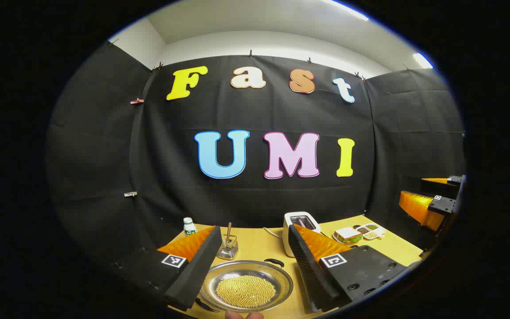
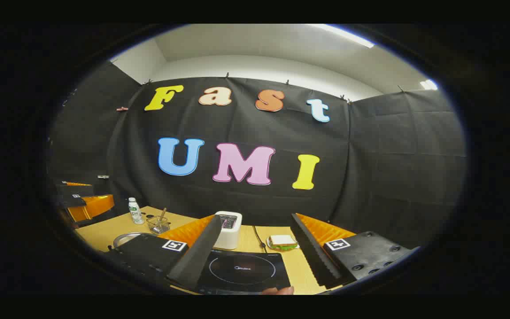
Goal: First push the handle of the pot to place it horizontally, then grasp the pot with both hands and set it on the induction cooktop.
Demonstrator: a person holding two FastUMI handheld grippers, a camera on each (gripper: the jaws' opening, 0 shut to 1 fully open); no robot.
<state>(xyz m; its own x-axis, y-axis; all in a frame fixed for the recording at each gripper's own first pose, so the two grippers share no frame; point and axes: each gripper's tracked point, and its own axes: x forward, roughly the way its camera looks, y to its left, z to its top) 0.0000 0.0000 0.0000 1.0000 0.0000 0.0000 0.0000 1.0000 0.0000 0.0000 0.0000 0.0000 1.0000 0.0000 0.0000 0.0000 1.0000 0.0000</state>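
In the left gripper view, the steel pot [image 1: 246, 283] sits on the wooden table [image 1: 259, 246], holding a layer of small yellow beads. One black handle [image 1: 274, 262] sticks out at its far right rim and another [image 1: 205, 305] at its near left, so they lie on a diagonal. My left gripper [image 1: 254, 237] hangs open above the pot, one finger to each side, touching nothing. In the right gripper view, my right gripper [image 2: 255, 219] is open over the black induction cooktop [image 2: 242, 271]. The pot's rim [image 2: 125, 239] peeks out at the left.
A white toaster [image 1: 301, 221] with its cord, a sandwich plate [image 1: 348, 235], small dishes [image 1: 370, 230], a wire basket [image 1: 228, 248] and a bottle [image 1: 189, 226] stand along the back of the table. The toaster [image 2: 228, 228] and sandwich [image 2: 282, 242] are just behind the cooktop.
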